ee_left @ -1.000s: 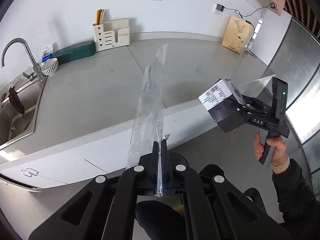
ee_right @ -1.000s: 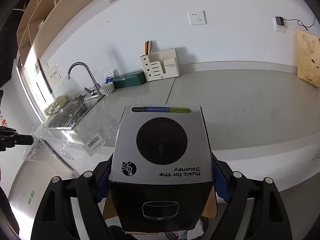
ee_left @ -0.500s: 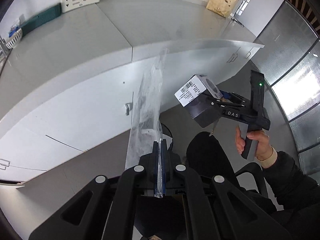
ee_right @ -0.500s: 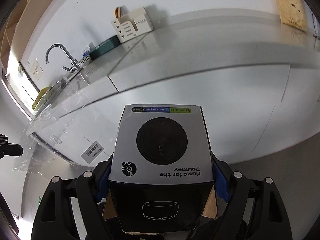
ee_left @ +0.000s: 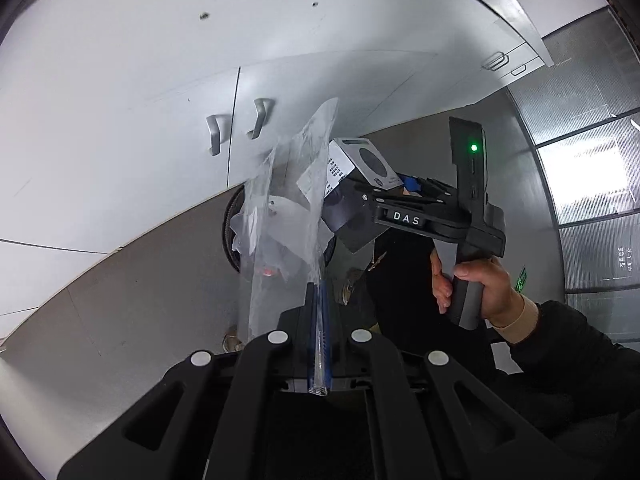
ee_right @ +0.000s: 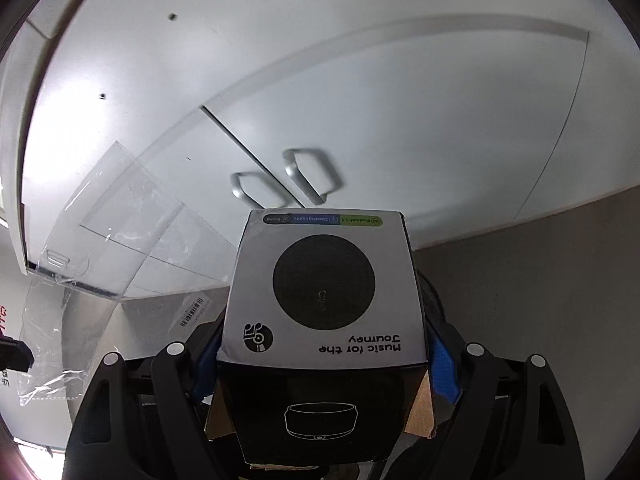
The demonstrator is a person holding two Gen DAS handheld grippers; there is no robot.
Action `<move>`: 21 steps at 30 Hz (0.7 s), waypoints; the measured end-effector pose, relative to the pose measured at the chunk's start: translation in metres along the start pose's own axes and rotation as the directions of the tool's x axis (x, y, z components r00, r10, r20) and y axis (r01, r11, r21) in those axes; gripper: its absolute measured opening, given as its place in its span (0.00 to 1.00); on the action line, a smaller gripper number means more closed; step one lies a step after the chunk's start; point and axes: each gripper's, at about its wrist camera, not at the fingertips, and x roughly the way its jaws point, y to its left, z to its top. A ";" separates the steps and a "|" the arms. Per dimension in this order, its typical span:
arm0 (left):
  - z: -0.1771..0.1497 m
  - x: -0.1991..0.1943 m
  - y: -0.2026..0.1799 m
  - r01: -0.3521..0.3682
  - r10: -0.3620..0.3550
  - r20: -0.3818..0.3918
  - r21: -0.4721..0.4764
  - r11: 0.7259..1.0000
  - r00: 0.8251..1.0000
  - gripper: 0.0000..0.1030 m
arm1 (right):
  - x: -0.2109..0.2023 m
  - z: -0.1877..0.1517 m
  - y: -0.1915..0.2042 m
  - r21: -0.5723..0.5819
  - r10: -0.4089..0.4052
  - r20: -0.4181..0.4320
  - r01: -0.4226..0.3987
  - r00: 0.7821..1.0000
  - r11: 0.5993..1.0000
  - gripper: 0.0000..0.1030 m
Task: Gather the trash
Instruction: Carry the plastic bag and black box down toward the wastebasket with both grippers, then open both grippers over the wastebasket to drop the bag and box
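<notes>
White cabinet doors with two curved metal handles fill the background of both wrist views, above a grey floor. At the left of the left wrist view, a clear plastic bag rises from the left gripper, whose jaws are clenched on the bag's lower edge so that the film stands up between the two fingers. Behind the bag, partly hidden by it, a round dark bin sits on the floor beside the cabinet base; some pale contents show through the film, too blurred to name. To the right of the bag, the right gripper, marked DAS, is grasping a speaker box, which is held in the air just beside the bag and above the bin's near side. Farther right, the person's right hand grips the tool's handle, with a green indicator light lit on the upright body above it. In the right wrist view, the same bag hangs at the left, carrying a barcode label. At centre, the box sits between the blue-padded fingers, its top face printed with a dark disc and the words "Music for the Journey".
</notes>
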 end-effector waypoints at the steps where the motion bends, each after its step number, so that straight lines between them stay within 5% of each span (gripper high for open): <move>1: 0.003 0.011 0.004 0.018 -0.019 -0.008 -0.015 1.000 1.000 0.03 | 0.010 0.002 -0.004 0.015 -0.006 -0.019 0.006 1.000 1.000 0.81; 9: 0.022 0.114 0.045 0.042 -0.048 -0.066 -0.097 0.994 0.997 0.03 | 0.091 0.000 -0.036 0.092 -0.055 -0.134 0.068 0.989 0.993 0.81; 14: 0.020 0.187 0.078 0.050 -0.070 -0.107 -0.184 0.982 0.992 0.04 | 0.146 -0.009 -0.067 0.149 -0.083 -0.258 0.125 0.963 0.981 0.81; 21: 0.032 0.243 0.084 -0.045 0.019 -0.136 -0.187 0.981 0.991 0.06 | 0.170 -0.011 -0.091 0.203 -0.125 -0.321 0.197 0.939 0.959 0.84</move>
